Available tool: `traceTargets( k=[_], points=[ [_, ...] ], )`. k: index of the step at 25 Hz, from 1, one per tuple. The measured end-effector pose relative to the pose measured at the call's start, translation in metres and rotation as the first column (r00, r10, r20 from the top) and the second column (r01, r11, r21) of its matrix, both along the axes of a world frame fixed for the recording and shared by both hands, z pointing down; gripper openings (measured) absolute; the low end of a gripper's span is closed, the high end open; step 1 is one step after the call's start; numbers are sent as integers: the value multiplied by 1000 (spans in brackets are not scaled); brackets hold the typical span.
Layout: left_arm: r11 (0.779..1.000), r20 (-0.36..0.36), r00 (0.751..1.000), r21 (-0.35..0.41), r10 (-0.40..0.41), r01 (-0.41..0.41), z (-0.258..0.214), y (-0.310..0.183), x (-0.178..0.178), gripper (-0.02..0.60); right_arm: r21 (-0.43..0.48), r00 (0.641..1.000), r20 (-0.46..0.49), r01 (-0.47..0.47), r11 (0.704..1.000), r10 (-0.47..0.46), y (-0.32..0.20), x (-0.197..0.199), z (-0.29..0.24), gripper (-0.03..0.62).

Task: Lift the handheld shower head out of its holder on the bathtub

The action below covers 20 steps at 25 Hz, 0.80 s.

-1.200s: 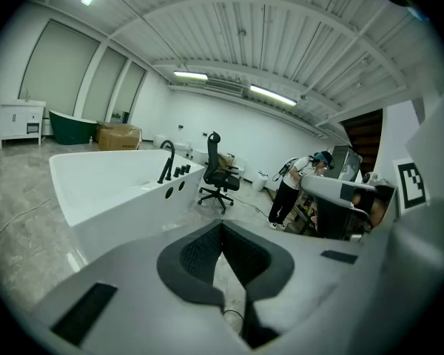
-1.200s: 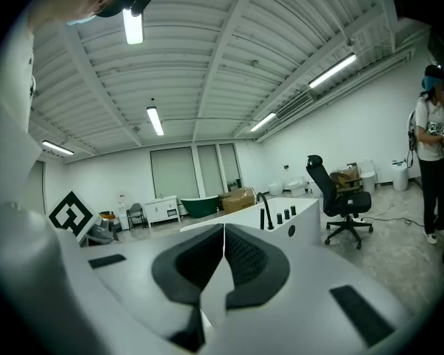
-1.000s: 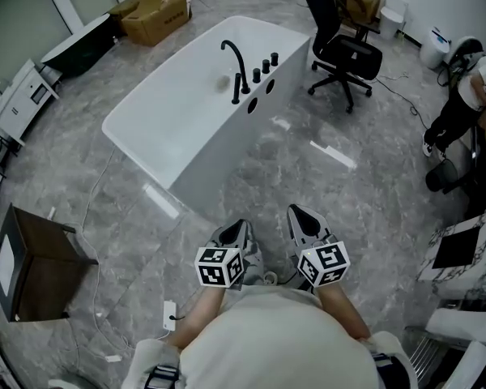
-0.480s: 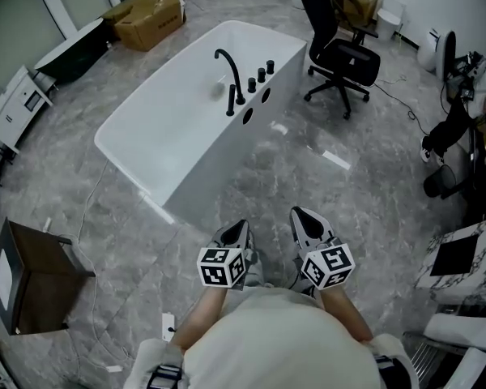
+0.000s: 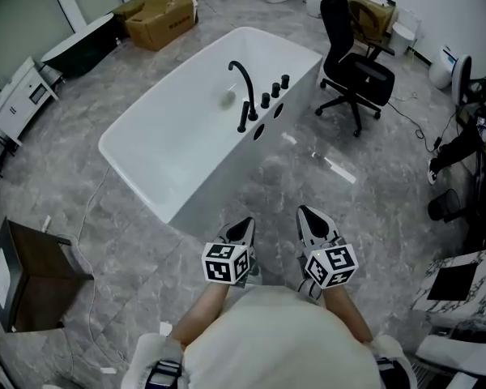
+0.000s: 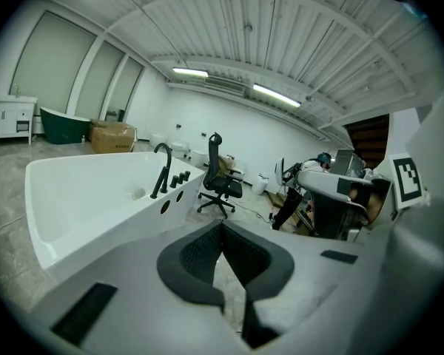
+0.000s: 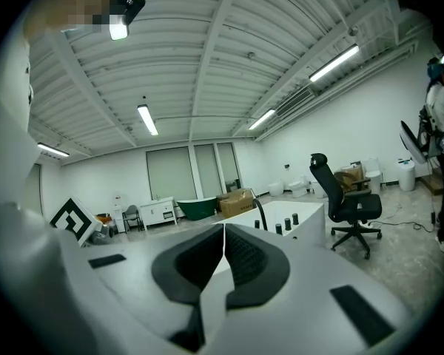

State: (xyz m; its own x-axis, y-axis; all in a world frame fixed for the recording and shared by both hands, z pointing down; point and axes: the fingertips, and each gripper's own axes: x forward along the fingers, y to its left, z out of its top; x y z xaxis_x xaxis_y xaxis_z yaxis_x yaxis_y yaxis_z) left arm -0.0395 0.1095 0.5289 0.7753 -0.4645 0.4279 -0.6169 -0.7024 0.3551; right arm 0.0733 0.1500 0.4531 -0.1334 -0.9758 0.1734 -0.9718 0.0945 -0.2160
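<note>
Head view: shower head (image 5: 242,122) upright on bathtub (image 5: 220,181).

The head view looks steeply down from overhead; both gripper views look low, nearly level, all sharing the distant white rectangular bathtub (image 5: 227,168).

left claw (image 5: 245,227): jaws together, empty | right claw (image 5: 309,217): jaws together, empty | both held side by side, pointing forward

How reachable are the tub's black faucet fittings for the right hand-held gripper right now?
Probably not yet: the right hand-held gripper, shut, is well short of the fittings, with only floor between.
</note>
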Motion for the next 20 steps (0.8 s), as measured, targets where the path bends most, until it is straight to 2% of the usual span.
traceTargets(
  k=[12, 20],
  points=[
    [999, 5, 999, -15, -47, 47, 6, -117, -8, 20, 18, 999, -28, 38, 999, -38, -121, -3, -10, 21],
    [999, 4, 999, -17, -34, 34, 9, -183, -1, 20, 29, 998, -44, 44, 999, -43, -194, 2, -15, 20]
  ],
)
